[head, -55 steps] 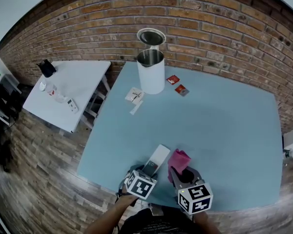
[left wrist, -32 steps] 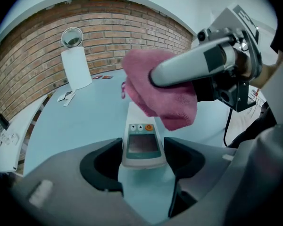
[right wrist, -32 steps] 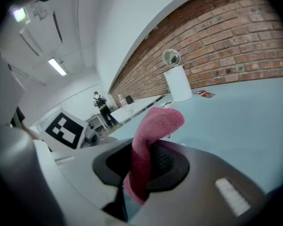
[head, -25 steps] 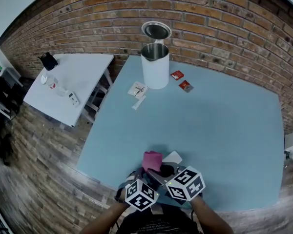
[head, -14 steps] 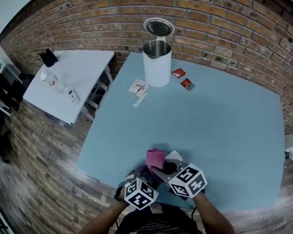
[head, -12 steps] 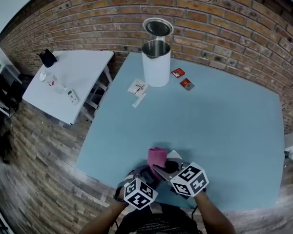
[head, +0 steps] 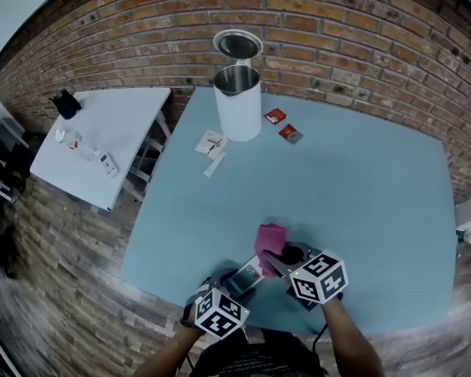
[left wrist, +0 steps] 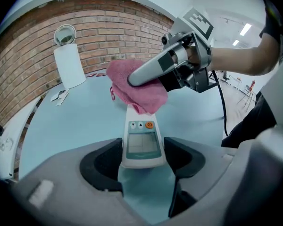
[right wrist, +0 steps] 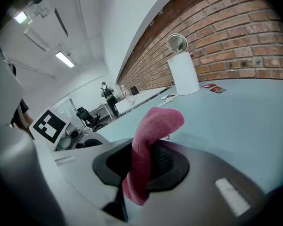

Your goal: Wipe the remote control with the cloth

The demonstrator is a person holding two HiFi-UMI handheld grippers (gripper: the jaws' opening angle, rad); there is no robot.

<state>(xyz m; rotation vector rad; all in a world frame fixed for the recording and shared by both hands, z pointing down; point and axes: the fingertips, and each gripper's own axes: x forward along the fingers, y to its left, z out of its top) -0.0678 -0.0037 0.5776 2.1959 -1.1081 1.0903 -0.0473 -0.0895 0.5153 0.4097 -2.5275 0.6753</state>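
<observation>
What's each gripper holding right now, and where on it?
Left gripper holds the remote control by its screen end, jaws on its long sides. Right gripper pinches the bunched cloth, loose end sticking forward.

Left tool (head: pixel 243 278), right tool (head: pixel 274 261): grey shells, white cubes (head: pixel 220 314) with black square markers. Black cable (left wrist: pixel 220 105) off right tool. Dark shirt (head: pixel 251 361).

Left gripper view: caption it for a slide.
Left gripper holds the remote control while the right gripper drapes a pink cloth over its far end.
</observation>
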